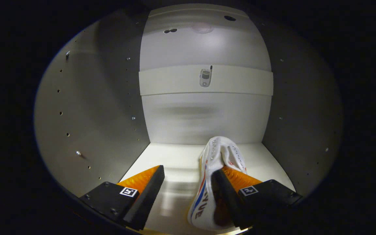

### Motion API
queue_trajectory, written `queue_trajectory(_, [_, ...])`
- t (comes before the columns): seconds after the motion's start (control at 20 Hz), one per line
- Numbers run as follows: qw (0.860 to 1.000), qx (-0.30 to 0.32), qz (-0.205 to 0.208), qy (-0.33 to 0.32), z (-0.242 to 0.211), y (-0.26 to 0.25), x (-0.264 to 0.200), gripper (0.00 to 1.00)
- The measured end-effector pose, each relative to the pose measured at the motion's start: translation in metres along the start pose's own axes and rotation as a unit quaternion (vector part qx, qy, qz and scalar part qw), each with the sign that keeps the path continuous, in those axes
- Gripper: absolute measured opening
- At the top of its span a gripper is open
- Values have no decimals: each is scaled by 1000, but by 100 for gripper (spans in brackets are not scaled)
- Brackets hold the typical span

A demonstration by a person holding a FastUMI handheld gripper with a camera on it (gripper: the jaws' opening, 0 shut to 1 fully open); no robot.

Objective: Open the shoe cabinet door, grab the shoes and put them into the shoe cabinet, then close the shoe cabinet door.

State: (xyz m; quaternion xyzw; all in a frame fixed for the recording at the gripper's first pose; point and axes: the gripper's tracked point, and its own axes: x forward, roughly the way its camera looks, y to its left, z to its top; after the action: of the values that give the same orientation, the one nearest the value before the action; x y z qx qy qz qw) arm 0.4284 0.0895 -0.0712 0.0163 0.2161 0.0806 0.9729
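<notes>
The placing step is judged to be in hand — the white sneaker (215, 182) is seen on the floor (175, 160) of the open shoe cabinet. The gripper (188, 182) is reached in level, its jaws spread wide: 1 finger lies inside the shoe's opening, the other well apart. A straight withdrawal is called for next, then the door

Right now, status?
Gripper open inside pale shoe cabinet. White sneaker with red-blue stripes on cabinet floor, against one finger. Nothing ahead blocking.
</notes>
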Motion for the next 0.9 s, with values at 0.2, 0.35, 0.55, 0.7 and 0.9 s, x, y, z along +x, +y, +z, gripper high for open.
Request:
queue_trajectory(0.2, [1000,-4,-7,-11,7,3,-32,97])
queue_trajectory(0.35, [1000,-3,-13,-19,8,3,-58,97])
queue_trajectory(0.55, [999,-3,-26,-40,14,2,-111,98])
queue_trajectory(0.7, [997,2,-36,-63,22,4,-163,98])
queue_trajectory(0.9, [995,-3,-46,-91,28,15,-245,98])
